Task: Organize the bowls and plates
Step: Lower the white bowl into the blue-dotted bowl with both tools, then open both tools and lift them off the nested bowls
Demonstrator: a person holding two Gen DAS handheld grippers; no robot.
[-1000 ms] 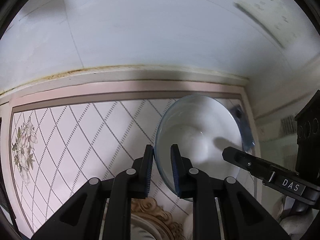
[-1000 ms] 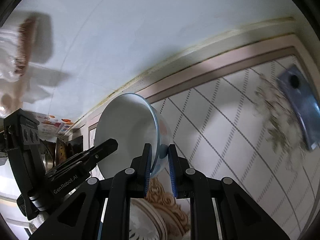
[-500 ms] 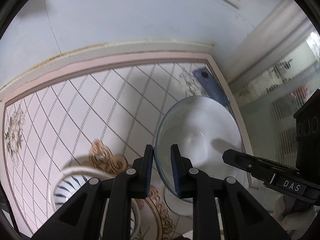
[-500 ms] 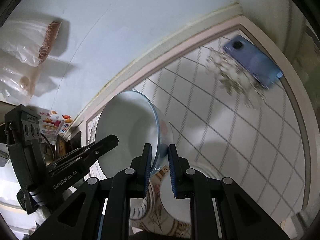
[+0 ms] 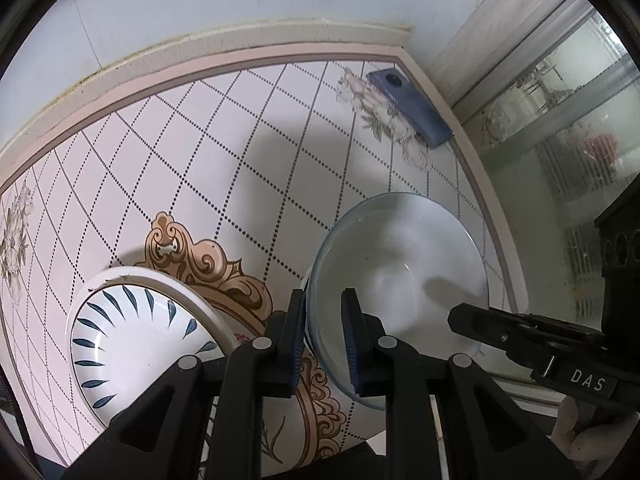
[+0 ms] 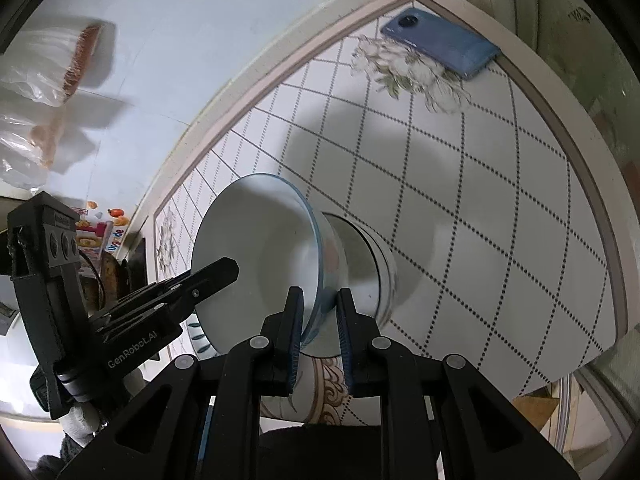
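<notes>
The white bowl (image 5: 400, 276), pinched on opposite sides of its rim by the left gripper (image 5: 323, 340) and the right gripper (image 6: 318, 336), jaws nearly closed, has travelled from the table's far edge to its lower centre. A blue-leaf plate (image 5: 132, 340) now shows at lower left — likely the stacking spot. Both grippers point steeply down; a blue phone (image 5: 408, 106) lies upper right.

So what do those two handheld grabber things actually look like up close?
Both are matte black plastic. The left gripper and right gripper each have two angular fingers with silver rivets and ribbed blue pads. One body reads "DAS", the other "GenRobot.AI". A light knitted glove shows beneath.
</notes>
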